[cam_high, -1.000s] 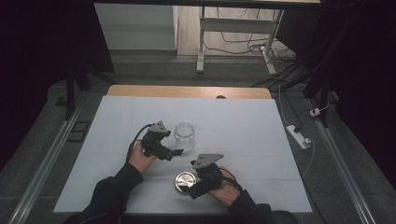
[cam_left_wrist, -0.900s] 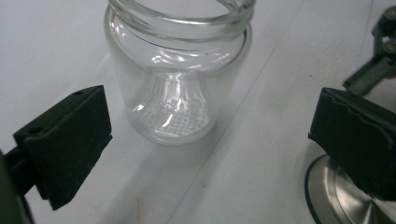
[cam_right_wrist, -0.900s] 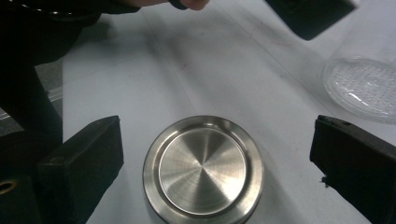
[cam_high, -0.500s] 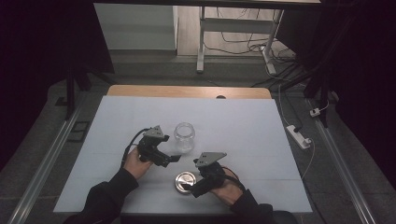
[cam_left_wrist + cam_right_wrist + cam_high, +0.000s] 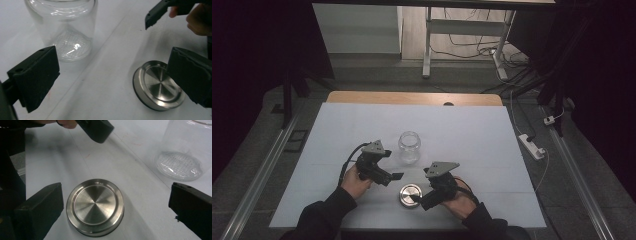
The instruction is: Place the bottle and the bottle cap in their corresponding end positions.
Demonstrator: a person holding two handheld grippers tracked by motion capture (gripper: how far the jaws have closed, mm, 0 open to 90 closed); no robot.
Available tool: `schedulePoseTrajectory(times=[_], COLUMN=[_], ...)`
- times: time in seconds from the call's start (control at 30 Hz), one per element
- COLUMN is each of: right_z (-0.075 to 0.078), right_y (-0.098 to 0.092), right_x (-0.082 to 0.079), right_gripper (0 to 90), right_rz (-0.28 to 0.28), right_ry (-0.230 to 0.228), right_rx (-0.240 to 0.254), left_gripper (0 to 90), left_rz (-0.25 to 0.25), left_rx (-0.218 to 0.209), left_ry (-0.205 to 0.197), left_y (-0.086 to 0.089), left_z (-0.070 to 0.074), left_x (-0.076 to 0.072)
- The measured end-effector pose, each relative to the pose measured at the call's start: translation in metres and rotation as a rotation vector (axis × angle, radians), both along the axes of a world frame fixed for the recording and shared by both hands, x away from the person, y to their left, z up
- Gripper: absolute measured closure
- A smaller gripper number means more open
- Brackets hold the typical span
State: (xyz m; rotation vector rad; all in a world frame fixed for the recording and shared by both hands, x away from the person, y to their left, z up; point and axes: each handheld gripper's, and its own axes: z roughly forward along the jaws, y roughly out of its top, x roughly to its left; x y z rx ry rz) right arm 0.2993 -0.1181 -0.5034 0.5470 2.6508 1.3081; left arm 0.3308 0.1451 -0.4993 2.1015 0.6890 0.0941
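**Lid on the table, both sets of jaws wide and empty**

I see the metal lid (image 5: pixel 410 194) lying flat on the white table (image 5: pixel 492 140), near the table's near edge and roughly midway between my two hands. It is a round steel disc with a stepped rim and a brushed centre, and it rests on the cloth with nothing on top of it.

My right gripper (image 5: pixel 421 202) sits just right of the lid, tips pointing left toward it. Its jaws have just been opening and now stand spread wide. In the right gripper view the lid (image 5: pixel 95 206) lies on the table between the two black pads, closer to the left pad, with a gap on each side; the pads press on nothing, so this gripper holds nothing.

My left gripper (image 5: pixel 393 176) hovers just left of and slightly beyond the lid, tips pointing right. In the left gripper view its jaws are also wide apart and empty.

The glass jar (image 5: pixel 409 147) stands upright and open-topped, farther back on the table than the lid, near it but apart from it. In the left gripper view the jar (image 5: pixel 67 27) sits beyond the left pad, and the lid (image 5: pixel 158 87) is partly behind the right one.
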Motion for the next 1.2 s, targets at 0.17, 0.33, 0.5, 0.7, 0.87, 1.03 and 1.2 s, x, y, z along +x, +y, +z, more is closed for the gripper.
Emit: schedulePoseTrajectory(times=[0.17,0.33,0.5,0.7,0.87,1.03,1.2], right_z=[0.001,0.002,0.005,0.008,0.011,0.012,0.012], right_y=[-0.003,-0.006,-0.013,-0.024,-0.034,-0.042,-0.052], right_x=[-0.001,-0.003,-0.004,-0.005,-0.006,-0.007,-0.008], right_gripper=[0.0,0.0,0.0,0.0,0.0,0.0,0.0], right_rz=[-0.001,-0.001,-0.013,-0.046,-0.072,-0.093,-0.119], right_ry=[-0.002,-0.004,-0.01,-0.02,-0.025,-0.028,-0.035], right_rx=[-0.008,-0.018,-0.018,-0.016,-0.008,-0.011,-0.016], left_gripper=[0.0,0.0,0.0,0.0,0.0,0.0,0.0], left_rz=[0.009,0.026,0.049,0.068,0.096,0.124,0.152], left_rx=[-0.007,-0.011,-0.005,0.0,-0.006,0.0,0.002], left_ry=[0.003,0.011,0.014,0.01,0.004,0.0,-0.002], left_y=[0.003,0.011,0.02,0.03,0.04,0.049,0.061], left_z=[0.0,0.0,0.0,0.0,0.001,0.001,0.001], left_x=[-0.009,-0.02,-0.032,-0.046,-0.056,-0.065,-0.074])
